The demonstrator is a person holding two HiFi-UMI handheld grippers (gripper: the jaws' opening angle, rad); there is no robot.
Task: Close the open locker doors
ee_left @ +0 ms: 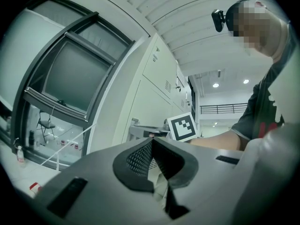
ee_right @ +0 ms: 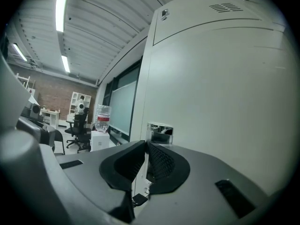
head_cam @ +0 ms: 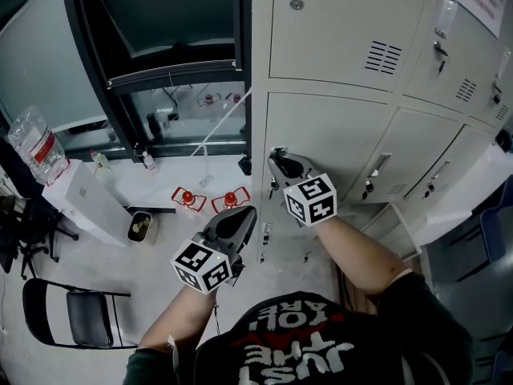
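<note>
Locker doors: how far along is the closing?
Done: doors in view look flush. In hand: the right gripper, jaws together, is at the chrome handle of a lower door. Remaining: a pale panel at the head view's right edge may be an open door.

The locker doors (head_cam: 417, 147) are cream sheet metal, set in rows filling the head view from 12 to 3 o'clock. The upper door (head_cam: 337, 22) has a louvred vent (head_cam: 383, 56) at its 4 o'clock corner. The middle door (head_cam: 333, 135) beneath it lies flush in its frame, with a chrome latch (head_cam: 278, 155) at its 8 o'clock edge. The state of the doors towards 3 o'clock cannot be told.
</note>
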